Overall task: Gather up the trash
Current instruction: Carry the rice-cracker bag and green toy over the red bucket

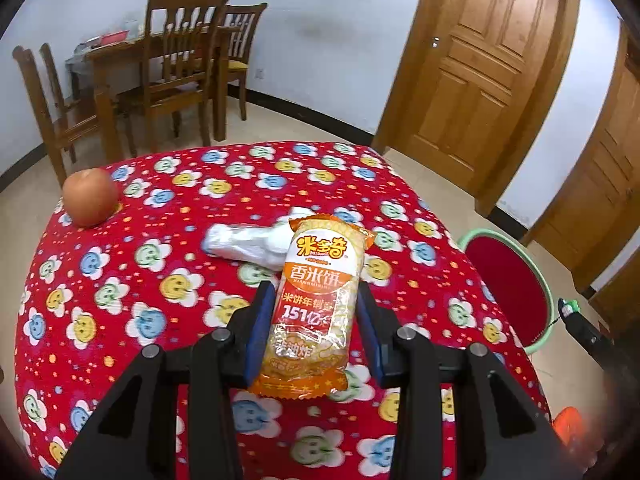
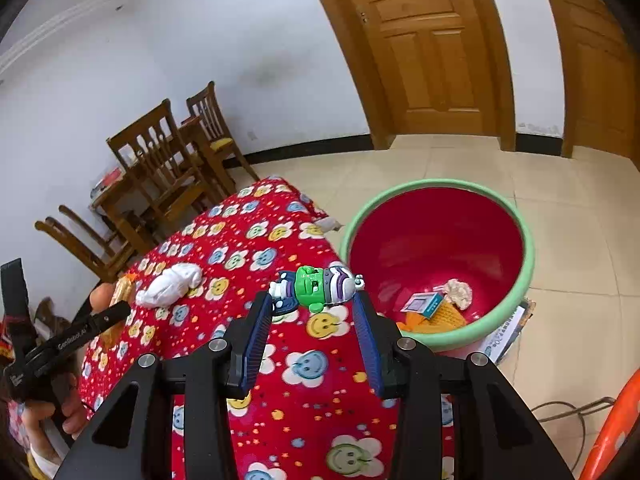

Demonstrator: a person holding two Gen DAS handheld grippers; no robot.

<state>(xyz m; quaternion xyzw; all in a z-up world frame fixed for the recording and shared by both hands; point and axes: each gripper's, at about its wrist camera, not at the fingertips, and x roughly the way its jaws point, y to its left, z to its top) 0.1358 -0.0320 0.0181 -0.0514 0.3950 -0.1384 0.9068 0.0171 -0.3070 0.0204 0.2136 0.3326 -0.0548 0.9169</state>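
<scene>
Orange plastic rice-cracker packet (image 1: 316, 304) pinched by left gripper (image 1: 318, 300), hiding part of white crumpled bag (image 1: 244, 242); right gripper (image 2: 314, 298) clamps green-purple toy figure (image 2: 316, 286).

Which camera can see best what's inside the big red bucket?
The right wrist view: it looks down into the red bucket, showing paper and wrappers at the bottom. The left wrist view catches only part of its green rim and red inside at the table's edge.

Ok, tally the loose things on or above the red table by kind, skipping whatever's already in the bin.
Rice cracker packet: 1
Toy figure: 1
Apple: 1
White crumpled bag: 1
Total: 4
</scene>
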